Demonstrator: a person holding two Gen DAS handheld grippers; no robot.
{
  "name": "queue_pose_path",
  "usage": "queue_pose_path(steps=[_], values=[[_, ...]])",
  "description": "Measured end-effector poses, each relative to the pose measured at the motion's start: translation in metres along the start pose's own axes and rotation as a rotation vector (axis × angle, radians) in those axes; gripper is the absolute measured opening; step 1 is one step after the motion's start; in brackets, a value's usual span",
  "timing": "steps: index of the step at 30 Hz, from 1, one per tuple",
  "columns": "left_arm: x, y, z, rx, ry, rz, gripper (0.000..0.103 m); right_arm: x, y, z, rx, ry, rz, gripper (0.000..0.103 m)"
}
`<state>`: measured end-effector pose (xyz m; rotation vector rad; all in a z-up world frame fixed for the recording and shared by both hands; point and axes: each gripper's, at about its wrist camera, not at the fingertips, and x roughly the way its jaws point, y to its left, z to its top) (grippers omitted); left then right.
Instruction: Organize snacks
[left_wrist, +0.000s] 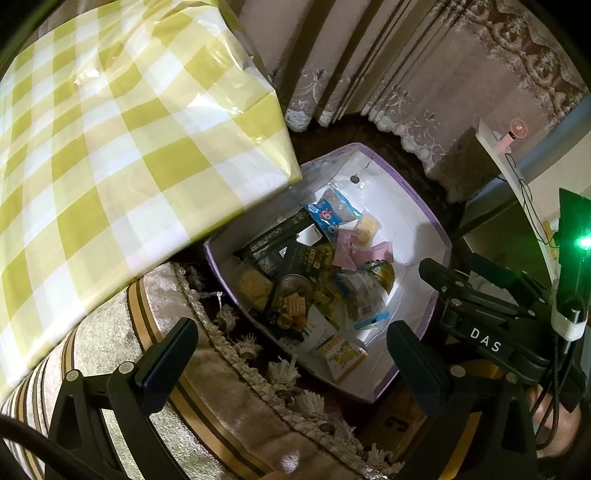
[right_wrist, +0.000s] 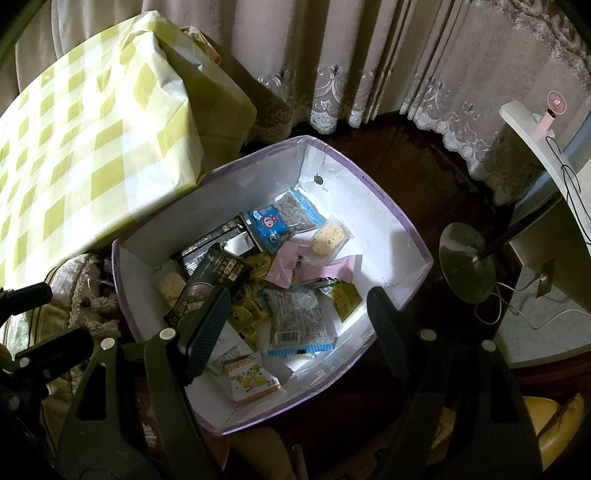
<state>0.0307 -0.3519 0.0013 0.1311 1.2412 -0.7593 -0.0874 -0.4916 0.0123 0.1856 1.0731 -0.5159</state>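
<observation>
A white box with a lilac rim (right_wrist: 384, 199) (left_wrist: 413, 192) stands on the dark floor, holding several snack packs. Among them are a clear seed pack (right_wrist: 295, 317), pink packets (right_wrist: 284, 269) (left_wrist: 345, 251), a blue cartoon pack (right_wrist: 267, 223) (left_wrist: 327, 218), a dark biscuit pack (right_wrist: 210, 277) (left_wrist: 291, 291) and a yellow-green carton (right_wrist: 251, 380) (left_wrist: 341, 356). My right gripper (right_wrist: 299, 332) hangs open above the box with nothing between its fingers (right_wrist: 207, 328). My left gripper (left_wrist: 291, 362) is open over the box's near-left rim, empty too. The right gripper's body (left_wrist: 484, 314) shows at the right of the left wrist view.
A table with a yellow-checked cloth (left_wrist: 110, 147) (right_wrist: 85, 147) overhangs the box's left side. A striped, fringed cushion (left_wrist: 147, 387) lies below it. Curtains (right_wrist: 369, 66) hang behind. A round metal lamp base (right_wrist: 467, 262) and cables sit to the right of the box.
</observation>
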Motion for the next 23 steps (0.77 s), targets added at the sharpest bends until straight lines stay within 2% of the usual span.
queue_pose_path(steps=[14,23], values=[[-0.0017,-0.0034,-0.0015,0.029,-0.001,-0.012,0.103,0.0011,-0.0011,-0.0009,0.003,0.003,0.001,0.079],[-0.0048,-0.0058,0.0023,0.052,-0.018,-0.136,0.103,0.0034,-0.0071,-0.0053,0.02,0.014,0.012,0.079]])
